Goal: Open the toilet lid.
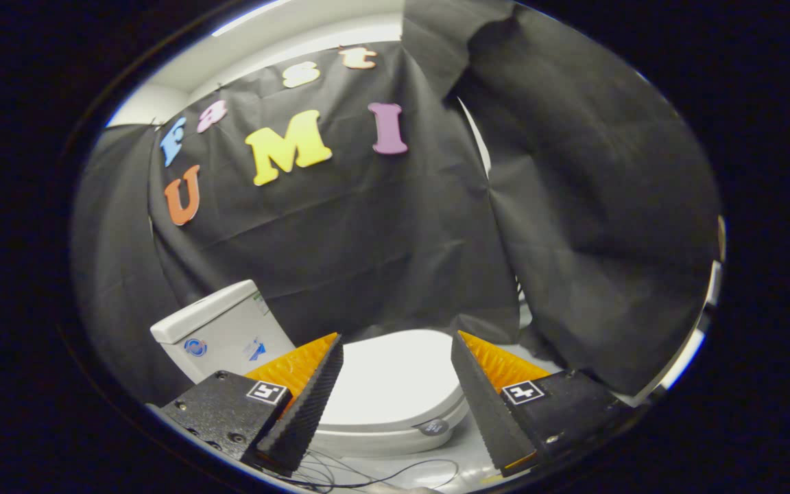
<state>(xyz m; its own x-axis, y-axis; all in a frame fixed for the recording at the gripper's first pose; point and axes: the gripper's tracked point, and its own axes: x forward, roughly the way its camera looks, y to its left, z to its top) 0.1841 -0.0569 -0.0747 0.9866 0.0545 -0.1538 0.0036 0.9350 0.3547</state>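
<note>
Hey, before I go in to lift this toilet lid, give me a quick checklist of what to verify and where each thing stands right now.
1. Toilet lid down and whole front rim in sight: ok.
2. Hand-held gripper open, fingers wide enough to straddle the lid's edge: ok.
3. Lid lined up between the fingers: ok, it sits between and beyond them.
4. Fingers touching the lid: not ok, they stand apart from it.
5. Tank leaves room for the lid to swing up: cannot tell.
6. Thin cables on the floor near the fingers, clear of the path: cannot tell.
</note>
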